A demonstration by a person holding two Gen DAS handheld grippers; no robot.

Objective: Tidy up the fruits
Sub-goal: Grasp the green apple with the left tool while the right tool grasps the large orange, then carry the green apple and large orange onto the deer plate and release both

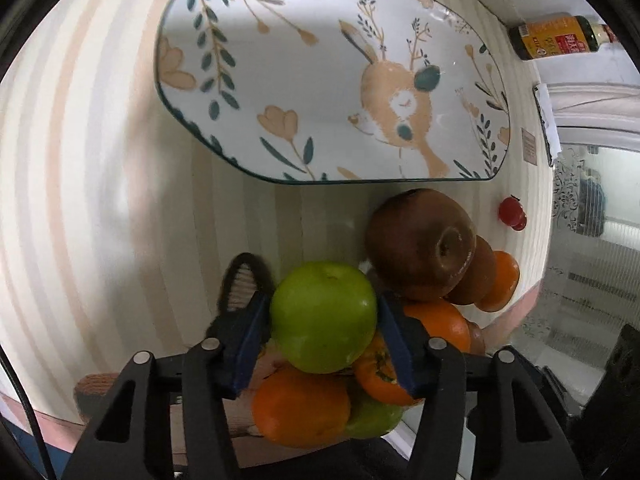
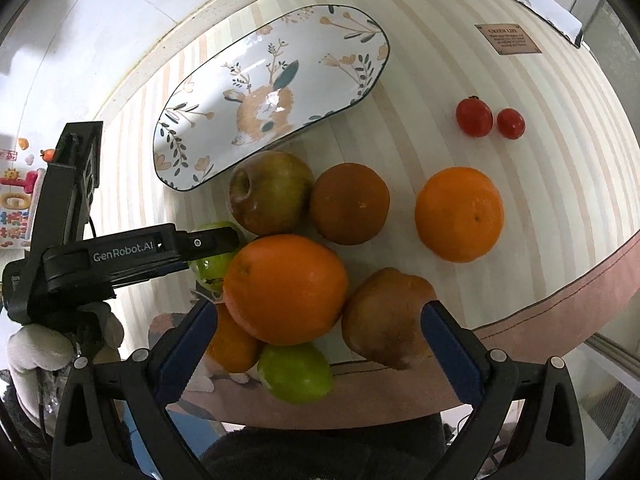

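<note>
My left gripper [image 1: 322,320] is shut on a green apple [image 1: 323,316], its blue pads pressed on both sides, held above the fruit pile. The same apple [image 2: 210,268] shows in the right wrist view, half hidden by the left gripper's arm [image 2: 120,258]. My right gripper [image 2: 316,332] is open above the pile, its pads either side of a large orange [image 2: 285,288] and a brownish pear [image 2: 386,318], touching neither. A long oval deer-patterned plate [image 1: 280,68] [image 2: 272,92] lies empty beyond the pile.
A brown apple [image 2: 270,192], a dark orange [image 2: 349,203], a lone orange [image 2: 459,214], two cherry tomatoes [image 2: 474,117] and a second green apple [image 2: 296,372] lie on the striped tablecloth [image 2: 440,60]. A sauce bottle [image 1: 560,36] lies at the far right. The table edge [image 2: 560,320] runs close by.
</note>
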